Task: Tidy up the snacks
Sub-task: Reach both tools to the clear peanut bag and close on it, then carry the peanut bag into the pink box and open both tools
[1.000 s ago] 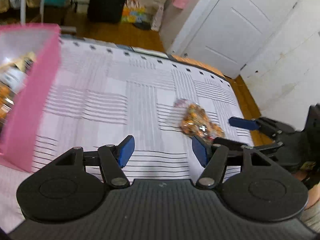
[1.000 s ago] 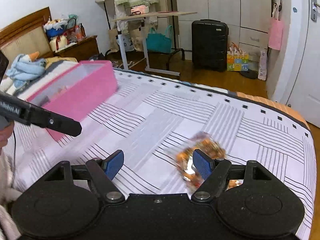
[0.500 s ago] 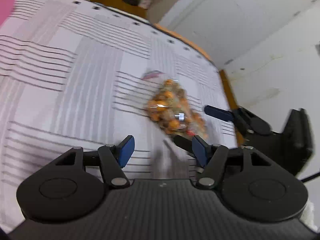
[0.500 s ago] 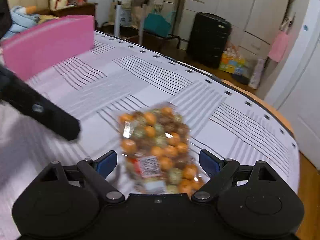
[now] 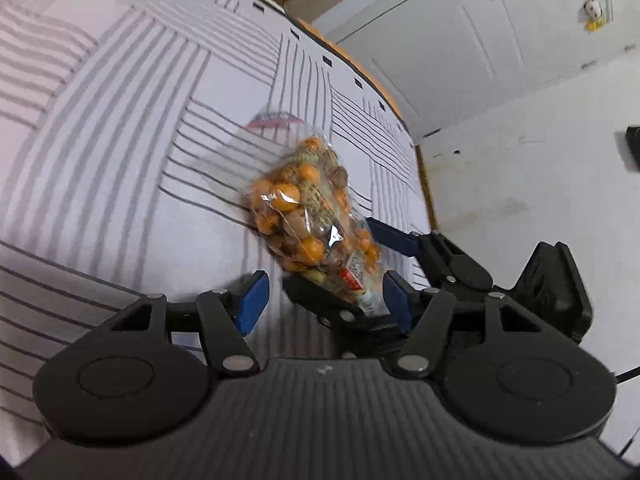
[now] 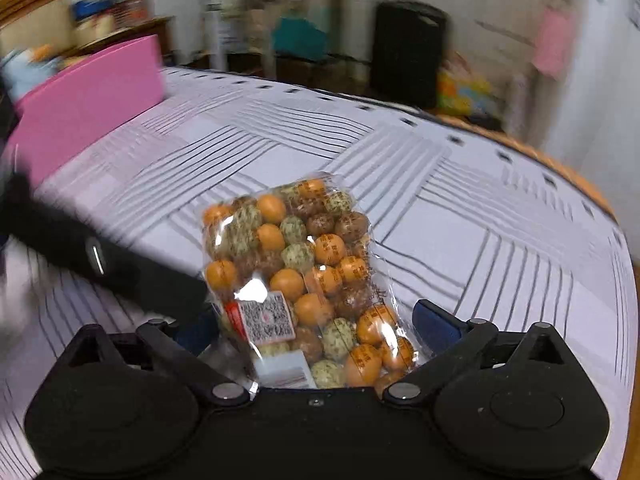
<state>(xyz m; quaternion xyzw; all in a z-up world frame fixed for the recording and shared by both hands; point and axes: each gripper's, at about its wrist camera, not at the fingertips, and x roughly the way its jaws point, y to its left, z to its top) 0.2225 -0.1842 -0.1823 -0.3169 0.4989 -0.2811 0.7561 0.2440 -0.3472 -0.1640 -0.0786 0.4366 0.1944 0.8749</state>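
On the striped bed (image 6: 460,216), the snack bag (image 6: 308,276) lies ungrasped between the right gripper (image 6: 316,330) jaws, just opened wide; left gripper (image 5: 322,298) jaws apart, empty. The pink box (image 6: 88,100) near the bed's far corner awaits it.

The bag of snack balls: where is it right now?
The bag of snack balls lies on the striped bedspread, centred low in the right wrist view between the open right tongs.

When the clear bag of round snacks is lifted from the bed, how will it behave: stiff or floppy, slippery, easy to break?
The bag looks like thin clear film, so it will probably sag and bend. Its glossy highlights suggest a somewhat slippery surface. The loose round snacks inside may shift as it rises, and a hard squeeze might crack them. The right tool, jaws just opened wide, straddles it without pressing.
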